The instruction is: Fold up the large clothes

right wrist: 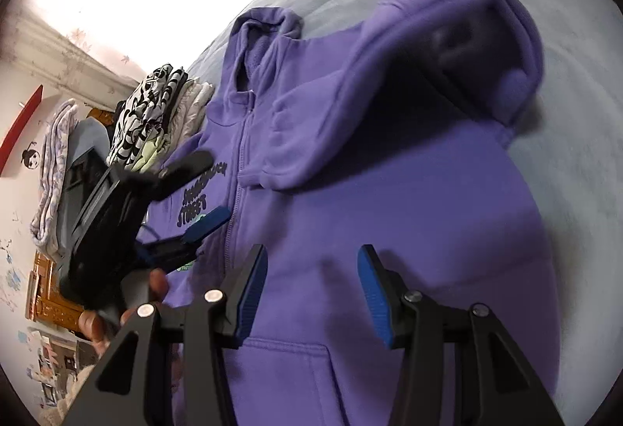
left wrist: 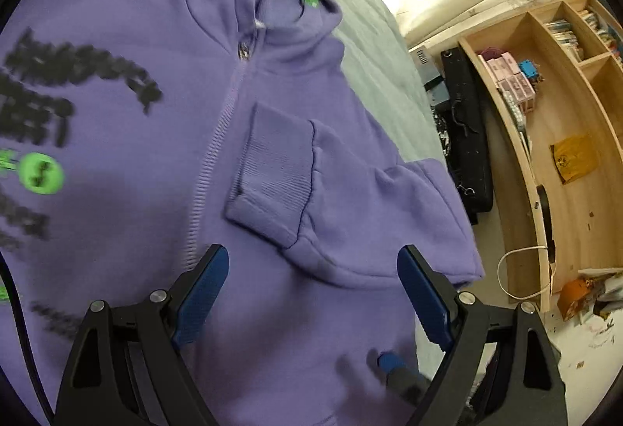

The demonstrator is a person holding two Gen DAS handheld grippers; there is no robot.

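Observation:
A purple zip hoodie with black lettering and a green smiley lies front up on a grey bed cover. One sleeve is folded across the chest, its ribbed cuff next to the zipper. My left gripper hovers open just below that cuff, nothing between its blue pads. My right gripper is open above the lower front near the pocket, holding nothing. One blurred fingertip of it shows in the left wrist view. A hand holds the left gripper.
Folded clothes are stacked at the far side of the bed. Past the bed's edge stand a wooden shelf unit and a black bag, with a white cable and clutter on the floor.

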